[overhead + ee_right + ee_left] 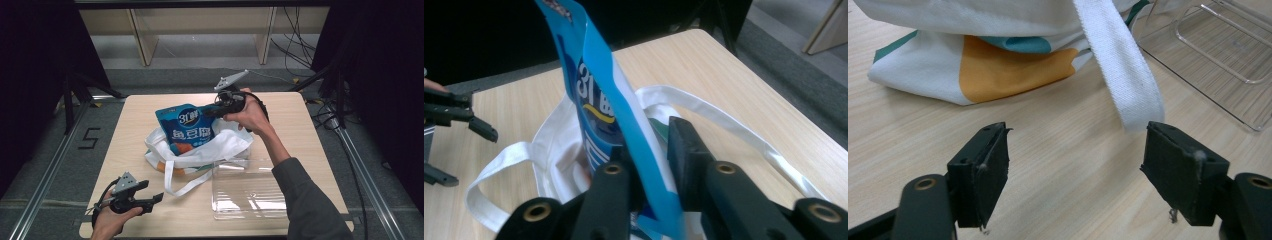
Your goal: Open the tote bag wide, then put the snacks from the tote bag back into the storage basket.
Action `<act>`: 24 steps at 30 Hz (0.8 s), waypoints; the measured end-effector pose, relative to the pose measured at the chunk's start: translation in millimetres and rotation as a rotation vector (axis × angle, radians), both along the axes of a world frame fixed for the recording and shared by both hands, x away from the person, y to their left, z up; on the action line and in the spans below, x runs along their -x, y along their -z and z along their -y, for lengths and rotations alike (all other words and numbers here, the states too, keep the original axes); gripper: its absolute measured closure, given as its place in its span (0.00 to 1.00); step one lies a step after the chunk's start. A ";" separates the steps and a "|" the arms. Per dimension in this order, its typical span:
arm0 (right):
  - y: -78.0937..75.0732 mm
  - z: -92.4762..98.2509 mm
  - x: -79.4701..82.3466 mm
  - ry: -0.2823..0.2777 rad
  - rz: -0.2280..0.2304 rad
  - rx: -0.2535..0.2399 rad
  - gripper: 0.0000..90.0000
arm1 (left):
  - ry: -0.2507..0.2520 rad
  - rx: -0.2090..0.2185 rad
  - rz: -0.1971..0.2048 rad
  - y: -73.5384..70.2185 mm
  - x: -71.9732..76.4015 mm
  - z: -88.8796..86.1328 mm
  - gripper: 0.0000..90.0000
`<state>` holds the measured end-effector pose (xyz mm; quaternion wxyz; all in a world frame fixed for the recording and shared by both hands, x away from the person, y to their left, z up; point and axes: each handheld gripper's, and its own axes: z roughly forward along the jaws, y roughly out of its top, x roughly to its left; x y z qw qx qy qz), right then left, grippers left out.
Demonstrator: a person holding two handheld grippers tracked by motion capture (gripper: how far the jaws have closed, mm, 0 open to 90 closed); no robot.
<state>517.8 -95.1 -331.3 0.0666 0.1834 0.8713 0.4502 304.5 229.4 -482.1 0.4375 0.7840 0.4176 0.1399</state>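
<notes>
A blue snack pouch (186, 127) with white print stands upright, its lower part inside a white cloth tote bag (225, 145) at mid table. My right gripper (207, 112) reaches in from the right and is shut on the pouch's upper right edge. In the right gripper view the pouch (599, 85) runs between the two black jaws of the right gripper (649, 145), above the bag (554, 145). My left gripper (155, 200) is open near the front left edge. Its jaws (1075, 170) hover over bare wood, just short of the bag's white strap (1123, 65).
A clear plastic tray (245, 190) lies at the front right, beside the bag. The wooden table (300, 115) has bare room at its left and far right. Dark curtains, metal rails and cables surround it.
</notes>
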 end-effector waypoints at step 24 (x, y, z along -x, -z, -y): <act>-5.4 -3.1 1.1 -0.100 0.008 0.017 1.00 | -0.013 0.003 -0.016 10.9 0.6 -0.3 0.30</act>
